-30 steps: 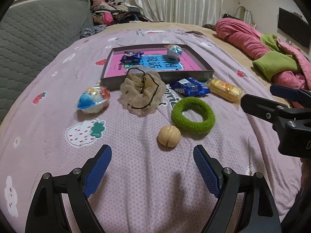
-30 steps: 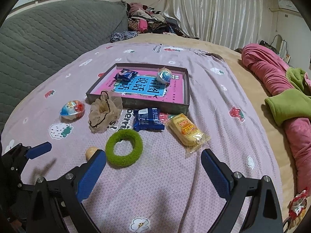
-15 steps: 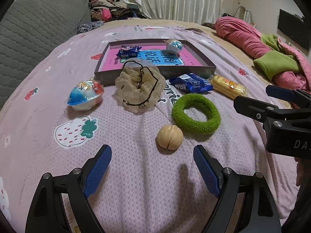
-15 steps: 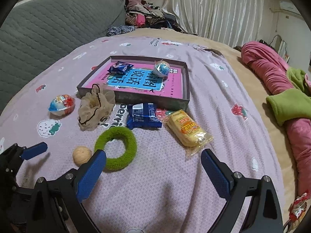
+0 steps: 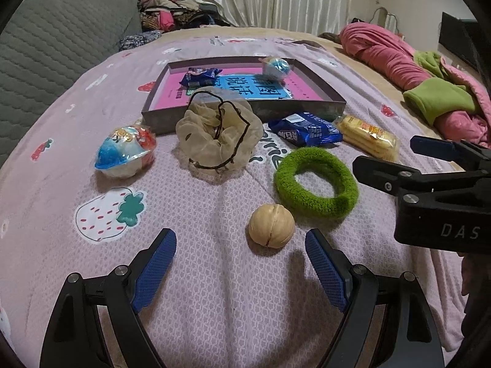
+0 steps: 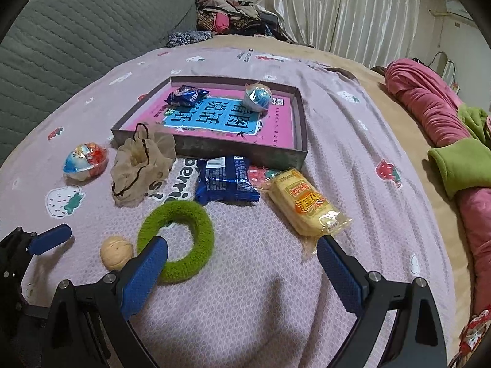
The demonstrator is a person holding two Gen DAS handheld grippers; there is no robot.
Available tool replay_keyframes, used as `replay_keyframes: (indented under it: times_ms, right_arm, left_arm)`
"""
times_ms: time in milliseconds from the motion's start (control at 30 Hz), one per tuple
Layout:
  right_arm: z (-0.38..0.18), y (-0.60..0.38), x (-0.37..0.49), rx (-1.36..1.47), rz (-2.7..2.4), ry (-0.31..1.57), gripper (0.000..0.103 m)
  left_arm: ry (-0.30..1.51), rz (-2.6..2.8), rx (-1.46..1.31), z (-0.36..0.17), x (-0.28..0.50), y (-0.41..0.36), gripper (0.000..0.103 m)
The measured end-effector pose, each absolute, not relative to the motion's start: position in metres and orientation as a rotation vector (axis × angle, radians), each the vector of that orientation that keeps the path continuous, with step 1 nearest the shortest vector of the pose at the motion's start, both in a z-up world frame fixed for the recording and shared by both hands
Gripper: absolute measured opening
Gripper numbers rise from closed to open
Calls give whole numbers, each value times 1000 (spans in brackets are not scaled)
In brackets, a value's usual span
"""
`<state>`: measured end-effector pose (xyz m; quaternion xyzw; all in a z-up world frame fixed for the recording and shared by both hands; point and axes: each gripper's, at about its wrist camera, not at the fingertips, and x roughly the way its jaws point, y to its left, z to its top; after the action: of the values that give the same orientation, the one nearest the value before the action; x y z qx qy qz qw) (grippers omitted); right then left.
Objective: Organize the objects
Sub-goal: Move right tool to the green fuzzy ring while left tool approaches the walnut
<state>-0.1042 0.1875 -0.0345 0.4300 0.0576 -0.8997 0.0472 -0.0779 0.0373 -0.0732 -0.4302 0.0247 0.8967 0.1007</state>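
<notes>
A shallow grey box point(image 5: 319, 107) point(image 6: 242, 155) with a pink book inside holds a blue snack pack point(image 6: 186, 95) and a capsule ball point(image 6: 258, 96). In front of it on the bed lie a toy egg point(image 5: 125, 151), a beige scrunchie point(image 5: 218, 134), a blue biscuit pack point(image 6: 225, 179), a yellow cracker pack point(image 6: 307, 207), a green scrunchie point(image 5: 316, 181) point(image 6: 176, 239) and a walnut point(image 5: 271, 225) point(image 6: 116, 253). My left gripper point(image 5: 241, 260) is open just short of the walnut. My right gripper point(image 6: 242, 271) is open, near the green scrunchie.
A grey quilted headboard point(image 5: 46, 61) stands at the left. Pink and green bedding point(image 6: 445, 128) lies rolled along the right. Piled clothes point(image 6: 227, 15) and a curtain are at the back.
Both grippers have moved forward and lower toward the objects. The walnut and green scrunchie are now closer to the fingers. Nothing was grasped.
</notes>
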Motion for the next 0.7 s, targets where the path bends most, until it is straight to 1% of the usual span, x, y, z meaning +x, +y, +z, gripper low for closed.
replay_keyframes:
  times_ms: [167, 300, 600, 700]
  right_arm:
    - [-39, 185, -112, 1324, -2734, 184, 97]
    - [-44, 182, -116, 1331, -2728, 190, 93]
    - [-51, 179, -124, 1341, -2714, 177, 90]
    - [-55, 178, -127, 1350, -2704, 180, 87]
  left_arm:
    - [77, 2646, -1287, -78, -83, 37, 87]
    - [79, 2648, -1289, -81, -86, 37, 87]
    - [64, 2640, -1280, -83, -89, 36, 87]
    - [58, 2633, -1275, -83, -91, 38, 87]
